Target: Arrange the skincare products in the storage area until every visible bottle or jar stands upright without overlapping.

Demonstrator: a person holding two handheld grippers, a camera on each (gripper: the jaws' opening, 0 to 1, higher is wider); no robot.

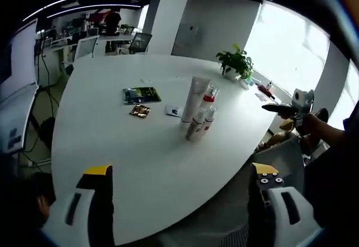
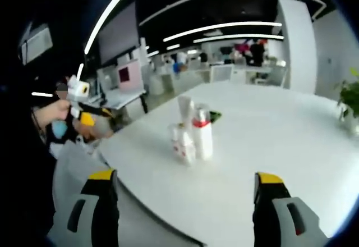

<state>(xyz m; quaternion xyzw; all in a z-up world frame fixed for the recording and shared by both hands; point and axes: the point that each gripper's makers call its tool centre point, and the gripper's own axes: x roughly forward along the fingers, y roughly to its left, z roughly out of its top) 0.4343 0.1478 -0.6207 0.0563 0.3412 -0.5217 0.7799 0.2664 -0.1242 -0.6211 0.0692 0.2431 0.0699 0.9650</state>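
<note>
A potted plant (image 1: 236, 63), green packet (image 1: 141, 95) and gold sachet (image 1: 139, 110) lie on the white table (image 1: 112, 146).

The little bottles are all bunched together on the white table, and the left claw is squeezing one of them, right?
Not quite. The bottles are bunched together on the white table, but the left claw is open and holds nothing, well short of them. The left gripper view shows it.

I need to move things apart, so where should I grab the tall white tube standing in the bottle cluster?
Grip the tall white tube around its upper body, above the shorter red-capped white bottle crowding its base. Probably come from the far side, away from the bottles. It stands upright and is tallest, so its top is clear.
</note>
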